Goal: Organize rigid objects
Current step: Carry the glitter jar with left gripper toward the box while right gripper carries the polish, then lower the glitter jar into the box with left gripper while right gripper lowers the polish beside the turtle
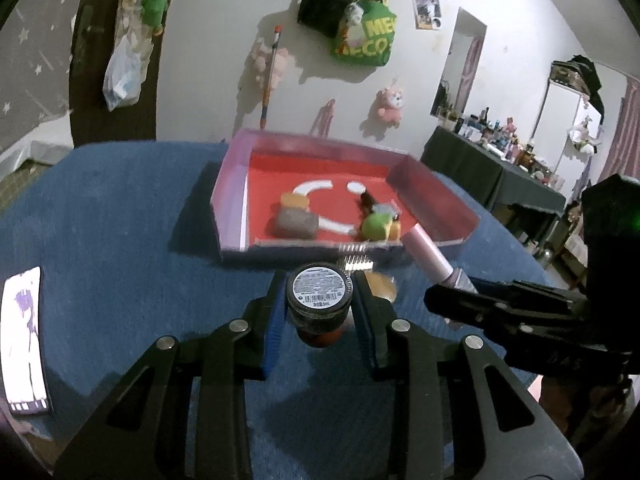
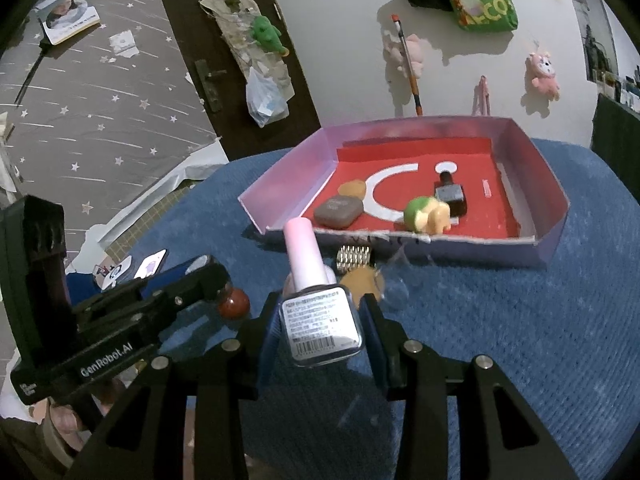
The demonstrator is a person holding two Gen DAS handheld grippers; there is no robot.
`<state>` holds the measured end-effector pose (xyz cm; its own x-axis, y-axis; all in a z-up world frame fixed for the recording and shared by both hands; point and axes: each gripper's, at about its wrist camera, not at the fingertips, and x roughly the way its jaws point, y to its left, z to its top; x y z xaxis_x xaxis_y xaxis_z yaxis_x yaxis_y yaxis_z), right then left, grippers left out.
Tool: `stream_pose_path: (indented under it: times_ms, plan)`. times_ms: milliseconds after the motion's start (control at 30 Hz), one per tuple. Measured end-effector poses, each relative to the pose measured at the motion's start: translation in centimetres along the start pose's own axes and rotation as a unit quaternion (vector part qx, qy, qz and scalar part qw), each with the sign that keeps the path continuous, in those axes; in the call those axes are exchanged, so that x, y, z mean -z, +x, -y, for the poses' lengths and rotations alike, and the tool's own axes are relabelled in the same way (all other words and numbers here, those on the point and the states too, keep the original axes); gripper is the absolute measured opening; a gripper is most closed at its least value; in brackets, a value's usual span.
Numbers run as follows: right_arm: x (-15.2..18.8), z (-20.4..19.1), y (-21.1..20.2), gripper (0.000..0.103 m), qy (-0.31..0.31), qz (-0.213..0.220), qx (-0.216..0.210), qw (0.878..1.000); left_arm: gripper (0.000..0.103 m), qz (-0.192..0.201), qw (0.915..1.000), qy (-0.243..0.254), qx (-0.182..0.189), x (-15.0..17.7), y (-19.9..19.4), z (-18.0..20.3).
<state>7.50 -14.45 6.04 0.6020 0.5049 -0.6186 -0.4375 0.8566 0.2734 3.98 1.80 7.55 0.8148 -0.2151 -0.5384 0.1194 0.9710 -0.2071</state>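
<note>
From my claws I looked onto a white wall (image 1: 224,60) hung with soft toys: a pink plush (image 1: 390,104) at one o'clock and a green shopping bag (image 1: 366,36) at twelve. A dark door (image 2: 224,52) stood at eleven, beside star-patterned wallpaper (image 2: 100,120). At three o'clock a dark-draped side table (image 1: 492,176) was crowded with bottles. Blue cloth (image 1: 120,220) covered the table below me. The light was dim.

Two bottles in my two tools (image 2: 318,312) (image 1: 318,304), five small things in one tray (image 2: 552,216).
</note>
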Motion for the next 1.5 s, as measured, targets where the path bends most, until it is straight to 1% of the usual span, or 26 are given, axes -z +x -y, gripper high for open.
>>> stream_pose_path:
  times_ms: [167,333,567,1033,1333,1500]
  plan:
    - [-1.8,0.3,-0.2,0.042,-0.009,0.000,0.003,1.000,0.029,0.014,0.9998,0.014,0.004,-2.2,0.3,0.5]
    - [-3.5,1.1,0.1,0.042,-0.015,-0.009,0.009,1.000,0.029,0.010,0.9994,0.032,-0.004,-4.2,1.6,0.9]
    - [-5.8,2.7,2.0,0.042,-0.012,-0.031,0.010,0.999,0.029,-0.008,0.9984,0.053,-0.019,-6.0,4.1,1.2]
    - [-8.2,4.7,6.9,0.042,-0.010,-0.082,0.005,0.997,0.029,-0.054,0.9969,0.054,-0.020,-7.2,9.0,0.5]
    - [-8.7,5.6,9.6,0.042,0.001,-0.120,0.000,0.993,0.029,-0.098,0.9935,0.058,0.004,-7.0,11.4,0.1]
    - [-9.1,5.7,10.1,0.042,0.006,-0.127,-0.010,0.992,0.029,-0.119,0.9907,0.063,0.015,-6.6,12.6,0.2]
